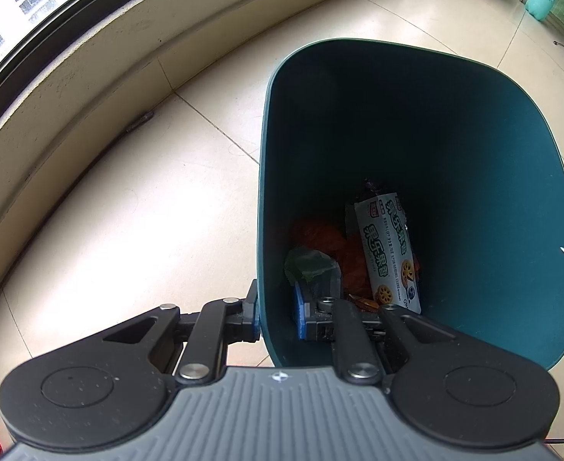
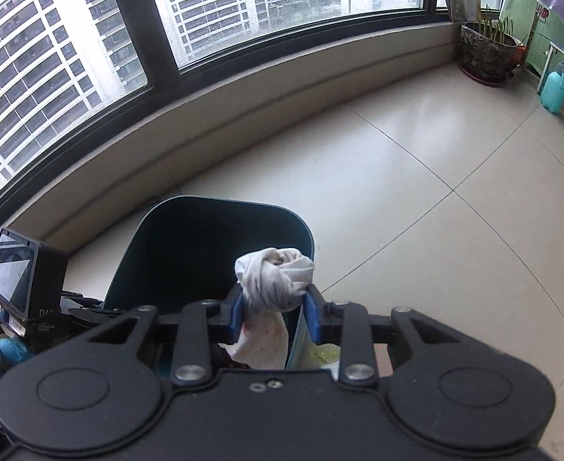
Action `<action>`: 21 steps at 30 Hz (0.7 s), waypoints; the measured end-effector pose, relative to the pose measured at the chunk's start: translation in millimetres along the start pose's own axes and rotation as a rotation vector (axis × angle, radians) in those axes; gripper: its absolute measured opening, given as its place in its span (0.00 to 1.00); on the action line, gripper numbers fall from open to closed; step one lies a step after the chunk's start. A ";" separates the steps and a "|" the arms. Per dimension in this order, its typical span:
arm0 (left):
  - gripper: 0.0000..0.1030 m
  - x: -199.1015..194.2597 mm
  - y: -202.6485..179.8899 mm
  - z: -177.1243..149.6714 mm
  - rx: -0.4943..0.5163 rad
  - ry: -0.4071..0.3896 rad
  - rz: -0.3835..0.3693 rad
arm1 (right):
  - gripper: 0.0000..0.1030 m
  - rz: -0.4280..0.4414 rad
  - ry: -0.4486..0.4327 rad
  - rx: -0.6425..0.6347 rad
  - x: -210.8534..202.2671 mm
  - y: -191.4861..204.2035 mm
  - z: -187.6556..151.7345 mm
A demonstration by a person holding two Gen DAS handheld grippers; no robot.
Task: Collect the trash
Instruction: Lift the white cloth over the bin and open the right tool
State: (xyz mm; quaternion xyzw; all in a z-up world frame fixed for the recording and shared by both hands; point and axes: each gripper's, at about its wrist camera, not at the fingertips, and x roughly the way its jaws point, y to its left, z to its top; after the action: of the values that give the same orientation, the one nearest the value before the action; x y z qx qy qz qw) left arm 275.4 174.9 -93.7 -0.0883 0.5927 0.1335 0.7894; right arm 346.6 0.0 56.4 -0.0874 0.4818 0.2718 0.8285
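On the left, the left gripper [image 1: 276, 317] pinches the near rim of a tall dark-teal plastic bin [image 1: 474, 134] already holding a white biscuit wrapper [image 1: 387, 253]. To the right, the right gripper [image 2: 273, 313] clamps a crumpled, stained white tissue [image 2: 272, 280] above the bin's mouth, not yet dropped in.

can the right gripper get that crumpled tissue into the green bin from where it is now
Probably yes. The right gripper holds the crumpled tissue just above the green bin, whose mouth is open. The left gripper clamps the near rim, off to one side.
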 end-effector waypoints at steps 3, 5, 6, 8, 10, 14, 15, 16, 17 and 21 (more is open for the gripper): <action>0.15 -2.6 1.2 -0.4 0.001 -0.006 -0.006 | 0.29 0.015 0.032 -0.004 32.4 14.4 7.4; 0.15 -3.6 2.0 -1.0 0.002 -0.008 -0.008 | 0.29 0.017 0.061 -0.002 50.3 21.3 7.6; 0.15 -3.8 2.1 -1.1 0.002 -0.008 -0.010 | 0.29 0.019 0.073 0.001 61.7 26.1 9.7; 0.15 -4.3 3.7 -1.3 -0.001 -0.008 -0.016 | 0.29 0.026 0.108 0.007 79.5 28.5 10.1; 0.15 -5.4 4.4 -0.8 -0.002 -0.009 -0.019 | 0.30 0.011 0.137 0.009 95.4 30.3 6.4; 0.15 -7.6 6.1 -0.4 -0.002 -0.013 -0.027 | 0.29 -0.015 0.208 0.007 130.3 34.6 0.6; 0.15 -7.9 5.8 -0.2 -0.001 -0.013 -0.026 | 0.29 -0.014 0.223 0.009 138.7 33.8 -0.7; 0.15 -8.1 5.9 0.0 0.000 -0.013 -0.027 | 0.29 -0.016 0.234 0.014 144.8 34.0 -2.0; 0.15 -8.0 6.0 0.0 0.000 -0.013 -0.027 | 0.29 -0.021 0.248 0.020 152.8 34.3 -3.8; 0.15 -6.8 5.1 -0.3 0.005 -0.010 -0.023 | 0.30 -0.048 0.302 0.034 179.8 31.8 -10.0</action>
State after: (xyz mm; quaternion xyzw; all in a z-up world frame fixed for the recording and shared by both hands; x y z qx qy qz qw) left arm 271.7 179.0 -87.2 -0.0924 0.5881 0.1235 0.7940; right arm 391.8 88.4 -97.2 -0.1246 0.6032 0.2277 0.7541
